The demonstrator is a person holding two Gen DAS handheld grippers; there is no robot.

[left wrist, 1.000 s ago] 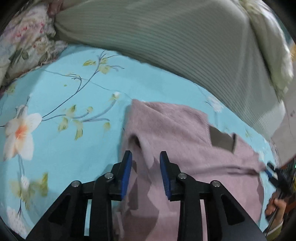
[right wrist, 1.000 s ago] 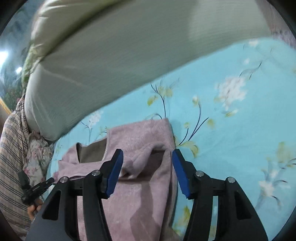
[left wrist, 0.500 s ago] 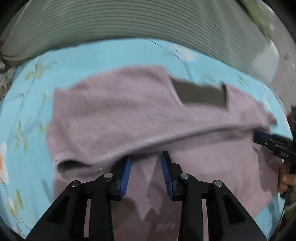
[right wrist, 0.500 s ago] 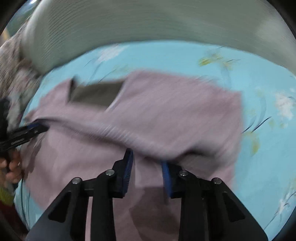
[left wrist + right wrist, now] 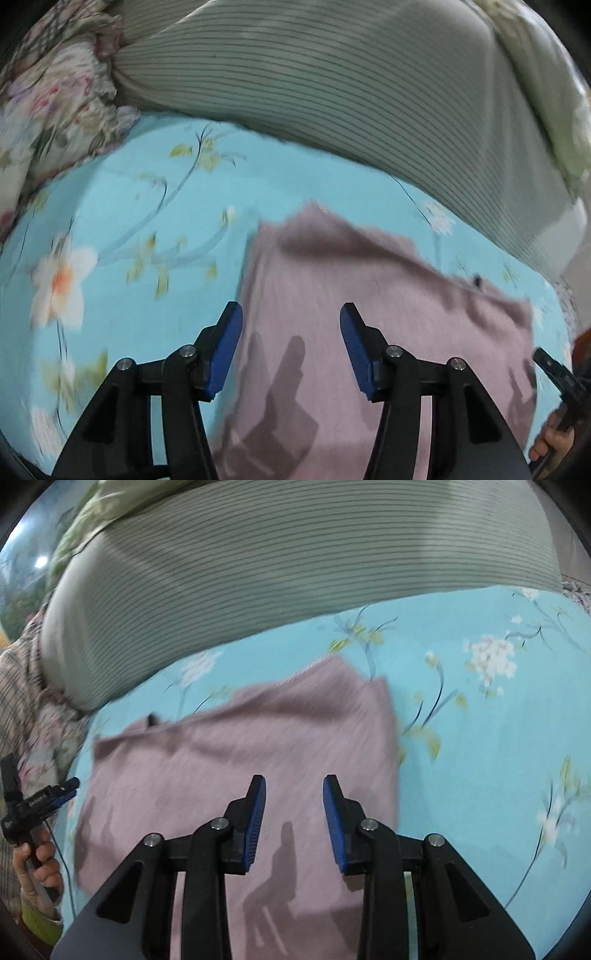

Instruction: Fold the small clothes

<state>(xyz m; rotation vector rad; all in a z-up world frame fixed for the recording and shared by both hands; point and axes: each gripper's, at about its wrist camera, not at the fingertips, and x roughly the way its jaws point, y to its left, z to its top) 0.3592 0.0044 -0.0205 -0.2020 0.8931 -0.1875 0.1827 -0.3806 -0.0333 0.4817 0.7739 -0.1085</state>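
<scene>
A mauve knitted garment point(image 5: 369, 295) point(image 5: 258, 738) lies folded flat on the blue flowered sheet point(image 5: 129, 184) point(image 5: 480, 757). Only a dark sliver of its neck patch point(image 5: 151, 718) shows at the far edge. My left gripper point(image 5: 291, 314) hovers over the garment's left edge; its jaws are opening and hold nothing. Over the garment's right half my right gripper point(image 5: 294, 782) has its pads apart, with no cloth between them. The other gripper shows at the edge of each view: the right gripper point(image 5: 543, 358), and the left gripper point(image 5: 72, 786) in a hand point(image 5: 40, 864).
A big grey-green striped pillow point(image 5: 332, 74) point(image 5: 258, 572) lies along the far side of the sheet. Crumpled flowered fabric point(image 5: 48, 110) is piled at the far left in the left wrist view. Plaid cloth point(image 5: 22, 701) lies at the left edge of the right wrist view.
Half a second ago both grippers sat low at the garment's fold. Both have since drawn back, the left jaws have widened, and the dark neck patch is almost covered.
</scene>
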